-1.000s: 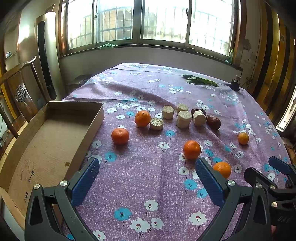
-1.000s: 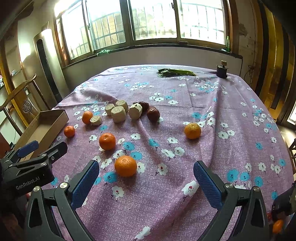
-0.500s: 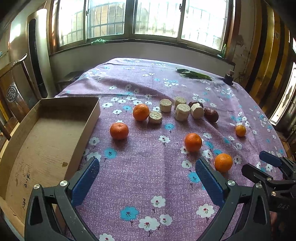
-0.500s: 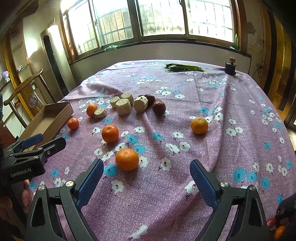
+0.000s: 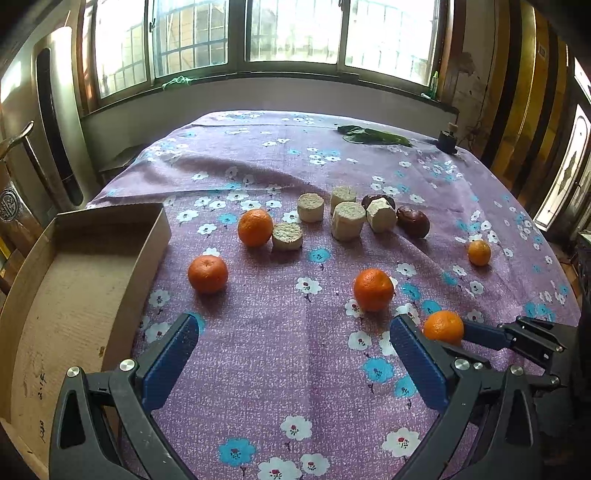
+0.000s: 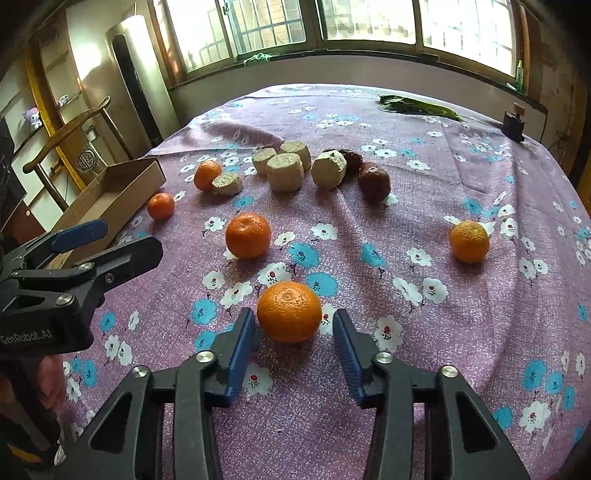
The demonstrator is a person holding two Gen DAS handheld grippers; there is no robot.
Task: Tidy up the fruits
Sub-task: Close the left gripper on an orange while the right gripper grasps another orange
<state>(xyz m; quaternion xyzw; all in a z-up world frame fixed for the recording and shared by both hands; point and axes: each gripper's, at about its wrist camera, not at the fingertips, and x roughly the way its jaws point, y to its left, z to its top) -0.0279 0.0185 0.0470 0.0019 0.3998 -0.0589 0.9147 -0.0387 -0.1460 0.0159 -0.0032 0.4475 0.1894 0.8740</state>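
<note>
Each camera sat low behind its gripper, tilted down across the table [image 5: 280,350] toward the windows [image 6: 362,22]. Both views shared the oranges [image 5: 373,290], the box [image 6: 110,192] and the opposite gripper.

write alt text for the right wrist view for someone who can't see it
Blue-padded right tongs are closing around a round orange mandarin on a purple flowered tablecloth, pads not yet touching it. Farther off lie more mandarins, pale cut chunks, dark red fruits and an open cardboard box; the left tongs enter at left.
</note>
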